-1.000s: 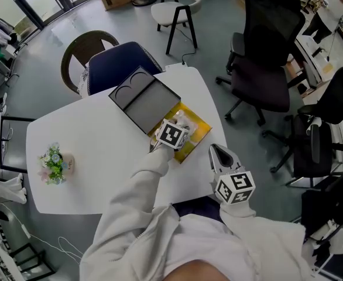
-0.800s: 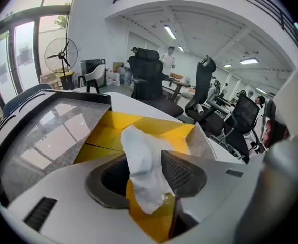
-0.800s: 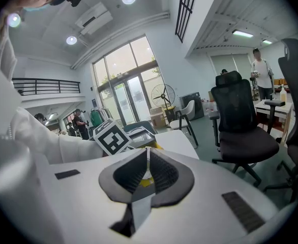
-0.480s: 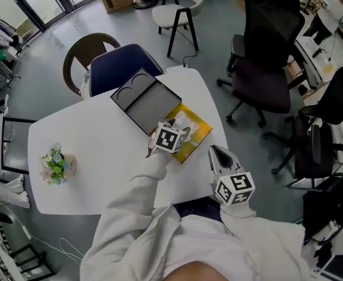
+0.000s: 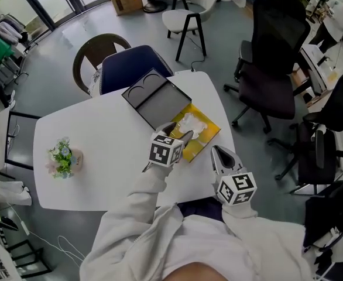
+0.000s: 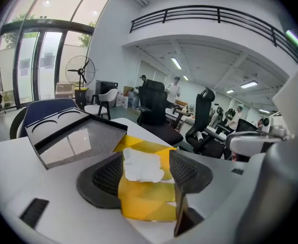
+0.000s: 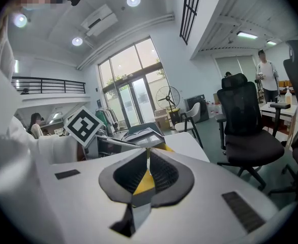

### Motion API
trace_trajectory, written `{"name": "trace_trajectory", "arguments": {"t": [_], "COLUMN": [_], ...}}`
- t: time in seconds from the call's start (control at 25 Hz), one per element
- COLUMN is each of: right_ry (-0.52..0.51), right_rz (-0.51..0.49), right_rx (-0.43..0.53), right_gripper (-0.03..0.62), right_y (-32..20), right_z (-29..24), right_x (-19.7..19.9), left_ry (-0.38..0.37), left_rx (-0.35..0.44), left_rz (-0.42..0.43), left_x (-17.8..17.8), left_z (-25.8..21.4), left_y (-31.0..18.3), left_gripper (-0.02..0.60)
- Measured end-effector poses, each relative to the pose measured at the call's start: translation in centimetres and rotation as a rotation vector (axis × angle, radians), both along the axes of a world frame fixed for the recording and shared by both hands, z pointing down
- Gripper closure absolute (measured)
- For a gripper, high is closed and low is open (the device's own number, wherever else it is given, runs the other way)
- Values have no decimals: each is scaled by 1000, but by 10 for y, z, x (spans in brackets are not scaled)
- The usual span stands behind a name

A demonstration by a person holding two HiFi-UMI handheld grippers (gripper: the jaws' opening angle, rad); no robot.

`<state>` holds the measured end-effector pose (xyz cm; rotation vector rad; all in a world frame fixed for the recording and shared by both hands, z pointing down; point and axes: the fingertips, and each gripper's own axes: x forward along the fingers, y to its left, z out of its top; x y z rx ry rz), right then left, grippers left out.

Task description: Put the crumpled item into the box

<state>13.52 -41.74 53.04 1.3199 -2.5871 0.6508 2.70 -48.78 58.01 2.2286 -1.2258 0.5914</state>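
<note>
The crumpled white item (image 5: pixel 191 123) (image 6: pixel 143 165) lies inside the yellow box (image 5: pixel 205 137) (image 6: pixel 145 203), whose black lid (image 5: pixel 157 101) (image 6: pixel 77 139) stands open behind it. My left gripper (image 5: pixel 178 131) (image 6: pixel 145 157) hovers just above and in front of the box. Its jaws have just been opening and stand wide apart, with the item seen between them but untouched. My right gripper (image 5: pixel 217 150) (image 7: pixel 148 153) rests near the table's front edge, shut with nothing held; in the right gripper view a sliver of the yellow box (image 7: pixel 144 183) shows through its jaws.
A small flower pot (image 5: pixel 64 158) stands at the left of the white table (image 5: pixel 101 139). A blue chair (image 5: pixel 133 66) sits behind the table, and black office chairs (image 5: pixel 272 57) stand to the right.
The left gripper has let go of the crumpled item, opened wide and lifted back from the box. The item now lies in the yellow box. The right gripper has stayed put.
</note>
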Motion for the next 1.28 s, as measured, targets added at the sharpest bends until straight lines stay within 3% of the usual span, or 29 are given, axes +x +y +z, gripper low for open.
{"name": "trace_trajectory", "arguments": {"t": [0.28, 0.48, 0.76, 0.92, 1.08, 1.28], "right_ry": [-1, -12, -28, -10, -9, 29], "right_rz": [-22, -8, 26, 33, 12, -38], "right_rx": [14, 20, 48, 91, 141, 240], "right_gripper": [554, 554, 554, 554, 554, 556], "right_y": [14, 23, 30, 29, 25, 27], "right_z": [-10, -20, -36, -48, -63, -88], "right_x": [-24, -34, -40, -40, -42, -50], "left_ry": [152, 264, 402, 347, 252, 140], "left_rx": [66, 116, 228, 364, 501, 544], "left_rz": [-33, 8, -48, -91, -138, -169], "left_x": [-26, -36, -73, -99, -118, -126], "left_z": [-47, -77, -123, -146, -157, -155], "left_y": [37, 74, 109, 120, 126, 131], "left_gripper": [290, 293, 393, 437, 521, 563]}}
